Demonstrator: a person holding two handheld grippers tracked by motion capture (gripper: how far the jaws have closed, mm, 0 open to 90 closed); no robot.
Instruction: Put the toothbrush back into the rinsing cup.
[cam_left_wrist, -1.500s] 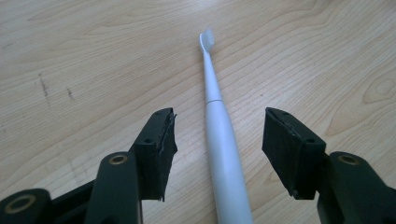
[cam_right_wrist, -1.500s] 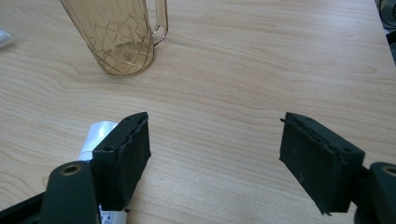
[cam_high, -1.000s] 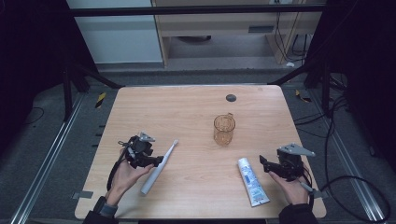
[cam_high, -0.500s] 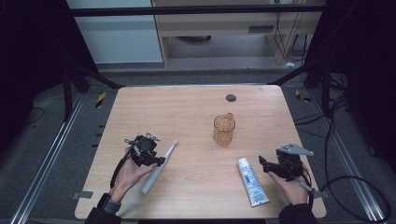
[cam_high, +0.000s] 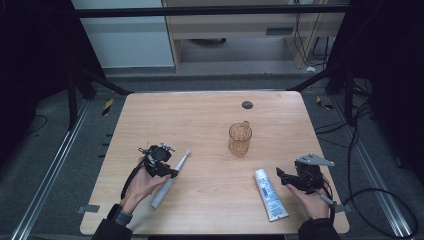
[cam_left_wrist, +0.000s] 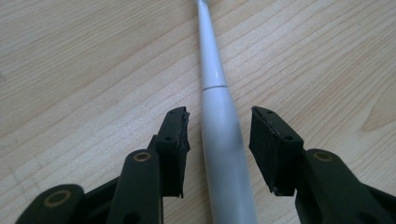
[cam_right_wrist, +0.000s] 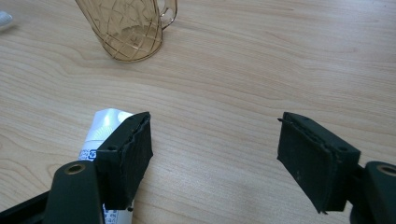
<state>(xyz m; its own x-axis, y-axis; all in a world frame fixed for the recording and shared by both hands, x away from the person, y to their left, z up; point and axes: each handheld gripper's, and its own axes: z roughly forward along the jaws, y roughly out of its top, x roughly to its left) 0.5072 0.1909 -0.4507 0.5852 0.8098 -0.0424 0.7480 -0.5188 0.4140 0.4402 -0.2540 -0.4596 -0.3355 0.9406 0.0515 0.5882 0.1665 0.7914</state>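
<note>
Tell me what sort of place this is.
Probably a lab or workshop recording station, not a home: a bare light wooden table fenced by a black metal frame, loose black cables on the grey carpeted floor, plain cabinets behind.

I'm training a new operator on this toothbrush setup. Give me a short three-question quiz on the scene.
1. True or false: the electric toothbrush lies between the jaws of the left gripper.
2. What lies just to the left of the right gripper in the high view? A) toothpaste tube B) spoon C) plate
3. What stands upright near the middle of the table?

Key:
1. True; the jaws have just been closing, a narrow gap shows on each side.
2. A
3. The amber cup.
</note>
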